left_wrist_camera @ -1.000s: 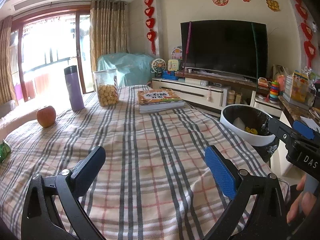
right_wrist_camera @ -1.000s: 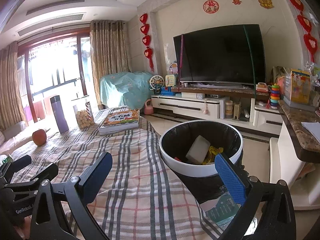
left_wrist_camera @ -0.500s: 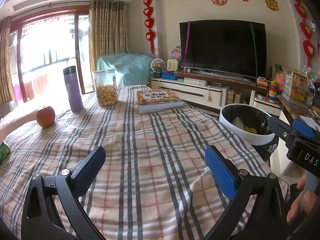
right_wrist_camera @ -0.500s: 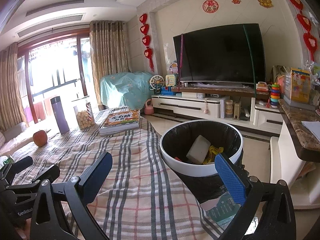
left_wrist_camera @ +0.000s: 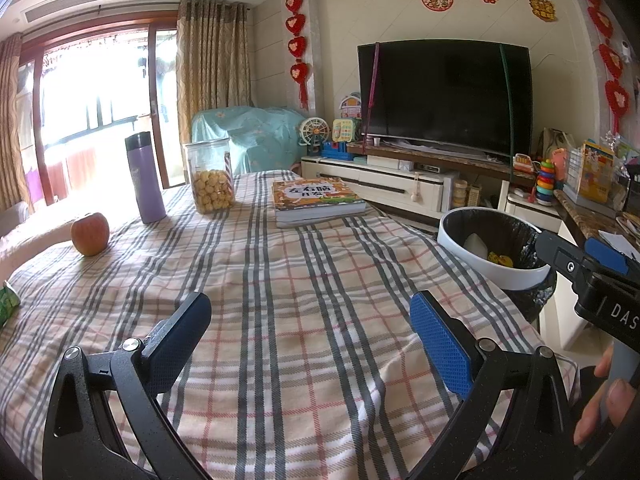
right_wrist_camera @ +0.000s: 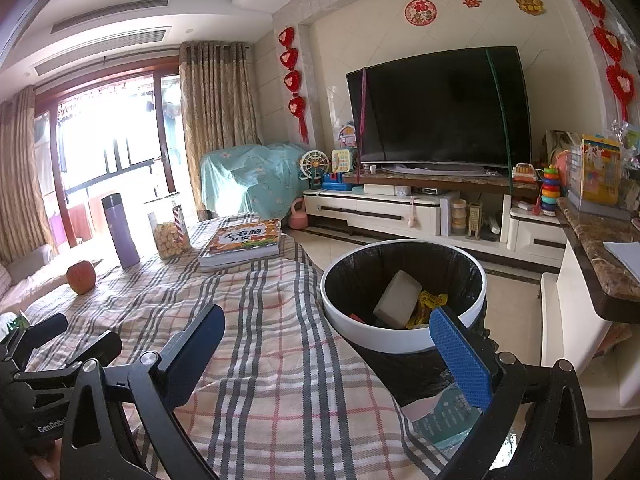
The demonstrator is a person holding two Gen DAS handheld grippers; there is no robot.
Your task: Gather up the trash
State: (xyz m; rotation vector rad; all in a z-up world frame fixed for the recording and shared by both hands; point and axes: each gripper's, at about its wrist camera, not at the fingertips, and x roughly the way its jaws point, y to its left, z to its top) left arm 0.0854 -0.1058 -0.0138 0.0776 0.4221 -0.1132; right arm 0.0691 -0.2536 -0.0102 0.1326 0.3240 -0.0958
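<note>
Left tool [left_wrist_camera: 308, 336] and right tool [right_wrist_camera: 328, 340] both spread apart, empty, above the plaid bench [left_wrist_camera: 280, 280]; bin [right_wrist_camera: 404, 344] lower right.

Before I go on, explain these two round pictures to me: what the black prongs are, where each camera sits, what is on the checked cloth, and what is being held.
There is no robot here. A person holds a hand-held gripper in each hand, and each carries a wide-angle camera looking forward along its two fingers, hence the round, bent view.

One picture comes from the left gripper, over the table; the other from the right gripper, by the trash bin. Each has its fingers spread and holds nothing.

On the checked tablecloth stand an apple, a purple flask, a jar of round snacks and a stack of books. A green wrapper peeks in at the left edge.

The bin, lined with a black bag, stands beside the table and already holds a white block and yellow wrappers.
</note>
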